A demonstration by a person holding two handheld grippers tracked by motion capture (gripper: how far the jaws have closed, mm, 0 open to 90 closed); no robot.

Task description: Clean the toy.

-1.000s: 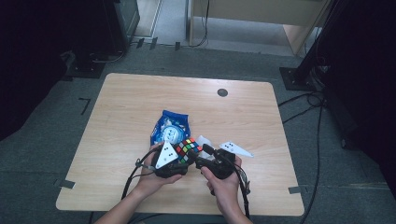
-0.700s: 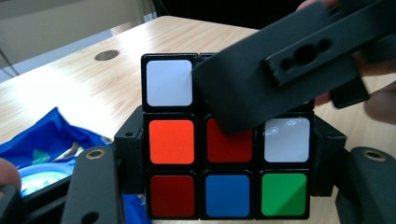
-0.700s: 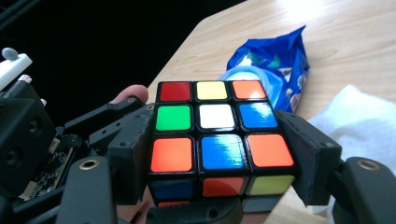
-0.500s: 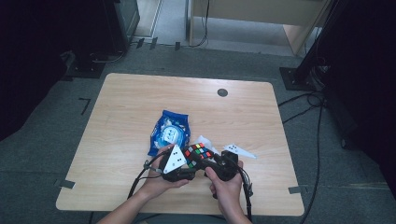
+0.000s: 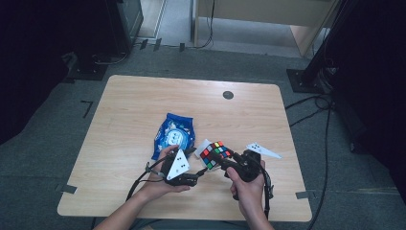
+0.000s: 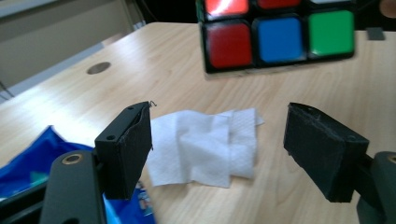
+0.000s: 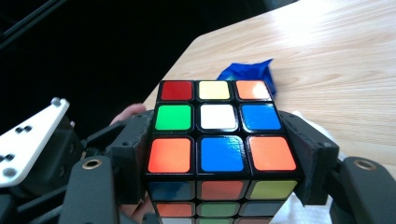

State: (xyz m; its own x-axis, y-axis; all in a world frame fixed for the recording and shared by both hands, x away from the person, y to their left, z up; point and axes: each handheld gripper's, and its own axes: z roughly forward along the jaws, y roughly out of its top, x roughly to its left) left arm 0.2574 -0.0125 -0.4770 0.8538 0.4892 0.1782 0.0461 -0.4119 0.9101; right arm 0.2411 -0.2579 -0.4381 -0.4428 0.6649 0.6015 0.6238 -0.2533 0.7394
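Nearest the person, the right gripper (image 5: 229, 165) has its jaws closed on the puzzle cube (image 5: 215, 154), one pad pressed flat against each side face, so the cube sits squarely between them and is lifted off the table (image 5: 143, 105); the pick-up looks done, and what is left is probably turning or setting it down. At nine o'clock from the cube, the left gripper (image 5: 200, 173) waits with jaws spread wide and empty, the cube hanging just past their tips. Under the cube lies a crumpled white tissue (image 6: 205, 144). Farther out, at about ten o'clock, a blue snack bag (image 5: 174, 135) lies flat on the table.
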